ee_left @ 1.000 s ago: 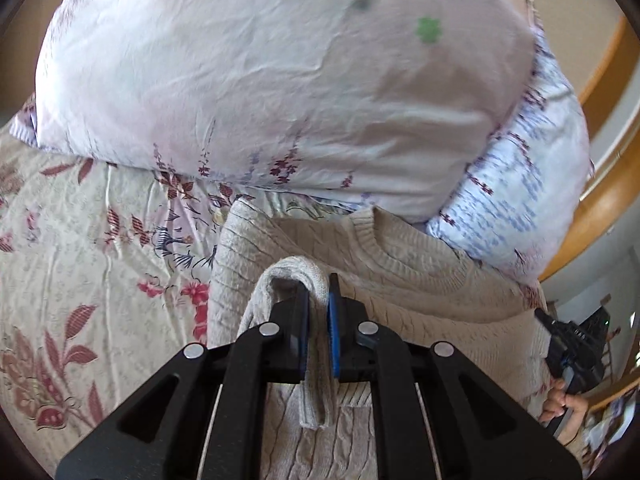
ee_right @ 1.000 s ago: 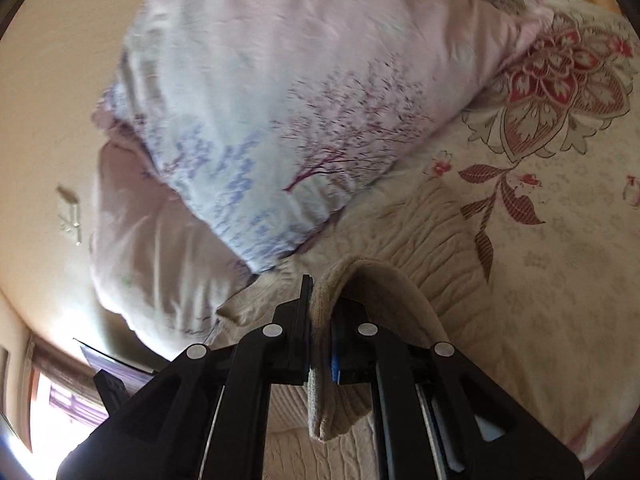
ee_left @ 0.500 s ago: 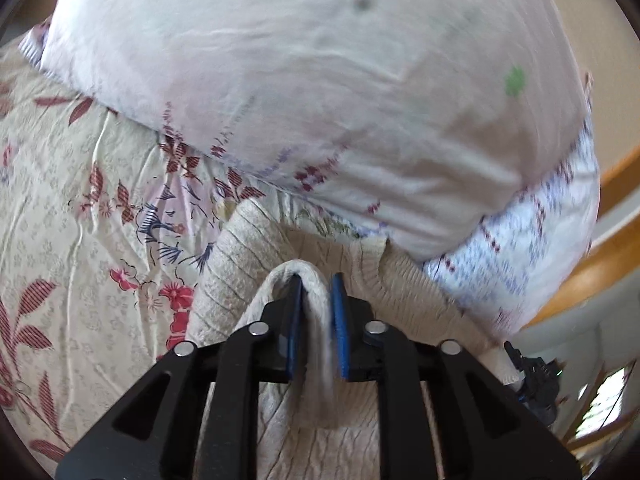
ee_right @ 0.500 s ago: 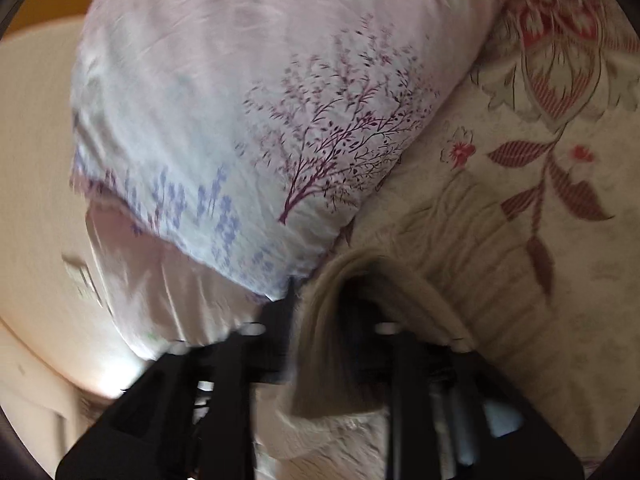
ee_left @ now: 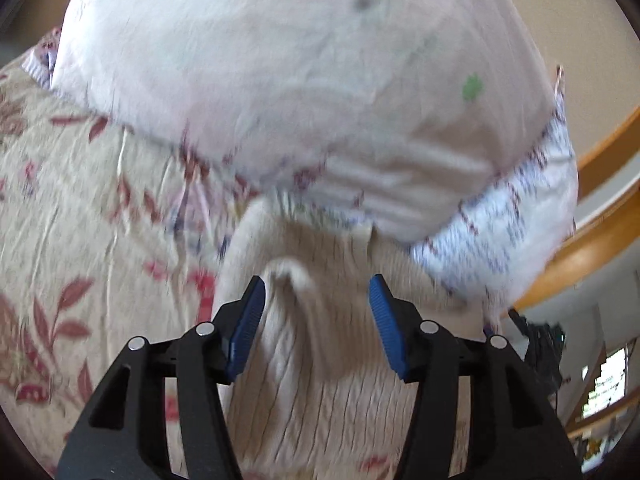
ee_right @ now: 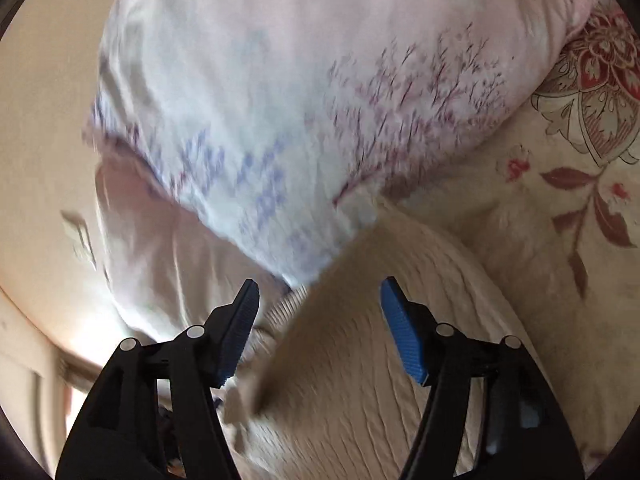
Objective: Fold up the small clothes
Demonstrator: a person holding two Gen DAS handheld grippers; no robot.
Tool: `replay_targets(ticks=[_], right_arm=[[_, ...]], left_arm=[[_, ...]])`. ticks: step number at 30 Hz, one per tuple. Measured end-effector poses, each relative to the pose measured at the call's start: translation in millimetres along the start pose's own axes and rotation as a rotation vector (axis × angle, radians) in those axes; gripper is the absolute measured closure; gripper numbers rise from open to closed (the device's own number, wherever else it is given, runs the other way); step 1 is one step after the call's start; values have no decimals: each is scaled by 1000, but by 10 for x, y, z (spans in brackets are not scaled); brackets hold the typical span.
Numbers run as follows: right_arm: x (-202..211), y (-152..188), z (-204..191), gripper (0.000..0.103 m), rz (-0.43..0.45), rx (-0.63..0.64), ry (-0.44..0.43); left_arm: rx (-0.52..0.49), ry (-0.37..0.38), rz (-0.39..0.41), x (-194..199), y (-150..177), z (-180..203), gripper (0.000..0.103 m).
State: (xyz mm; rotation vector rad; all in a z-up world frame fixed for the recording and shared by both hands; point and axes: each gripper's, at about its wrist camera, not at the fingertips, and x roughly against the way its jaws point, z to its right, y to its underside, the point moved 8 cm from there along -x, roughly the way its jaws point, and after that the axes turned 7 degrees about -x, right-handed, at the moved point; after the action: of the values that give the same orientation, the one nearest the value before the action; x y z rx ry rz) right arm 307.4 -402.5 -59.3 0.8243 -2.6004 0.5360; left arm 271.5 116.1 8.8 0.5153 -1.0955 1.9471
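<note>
A cream cable-knit sweater (ee_left: 320, 380) lies on the floral bedspread (ee_left: 80, 240), its top end against the pillows. My left gripper (ee_left: 316, 312) is open, its jaws wide apart over a raised fold of the sweater that sits loose between them. In the right wrist view the sweater (ee_right: 360, 360) lies folded under my right gripper (ee_right: 318, 320), which is open and holds nothing. Both views are blurred by motion.
Two large pale pillows (ee_left: 300, 92) with tree prints fill the space just ahead and also show in the right wrist view (ee_right: 280, 120). A wooden headboard rail (ee_left: 600, 232) curves at the right. The floral bedspread (ee_right: 580, 200) stretches to the right.
Both grippers were shut on folds of the sweater; both have opened and let the fabric go. The sweater folds have dropped onto the garment close to the pillows.
</note>
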Motion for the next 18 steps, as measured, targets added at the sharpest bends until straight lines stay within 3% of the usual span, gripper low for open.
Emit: replay_targets(ticks=[4, 7, 9, 13, 18], right_arm=[[-227, 207, -61, 37, -121, 12, 2], [-366, 205, -116, 37, -96, 34, 22], [-340, 256, -169, 37, -92, 78, 18], [-108, 303, -278, 37, -19, 256, 125], [163, 189, -120, 37, 56, 336, 221]], left_arm=[[-20, 60, -86, -130, 194, 166, 49], [-26, 82, -113, -355, 159, 339, 47], [-5, 79, -75, -416, 63, 366, 47], [-32, -19, -9, -296, -78, 234, 38], [-128, -182, -1, -142, 12, -33, 33]])
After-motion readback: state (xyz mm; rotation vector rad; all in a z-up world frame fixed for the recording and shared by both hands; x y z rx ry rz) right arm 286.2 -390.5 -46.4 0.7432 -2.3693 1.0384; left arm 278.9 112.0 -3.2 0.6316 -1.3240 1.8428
